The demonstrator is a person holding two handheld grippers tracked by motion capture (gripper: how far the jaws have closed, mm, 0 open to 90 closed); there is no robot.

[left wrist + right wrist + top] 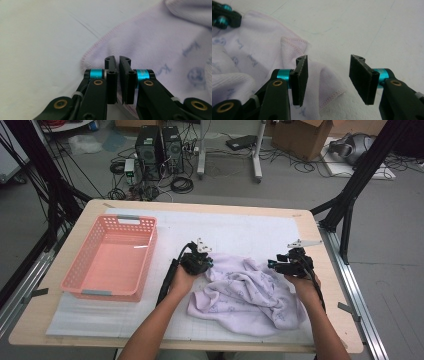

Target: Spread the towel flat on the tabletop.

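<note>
The left claw (117, 75) pinched the soft, floppy towel's (160, 45) stitched edge; the right claw (328, 75) gaped wide beside a corner.

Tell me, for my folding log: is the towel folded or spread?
Neither: the towel lies crumpled, bunched in loose folds on the mat.

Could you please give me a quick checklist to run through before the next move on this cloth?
1. Left tool closed at the cloth hem: ok, though cloth between the jaws: cannot tell.
2. Right tool open: ok.
3. Right tool over a cloth corner, nothing gripped yet: not ok.
4. Cloth spread flat: not ok, crumpled.
5. Pink basket ready beside the cloth: ok.
</note>
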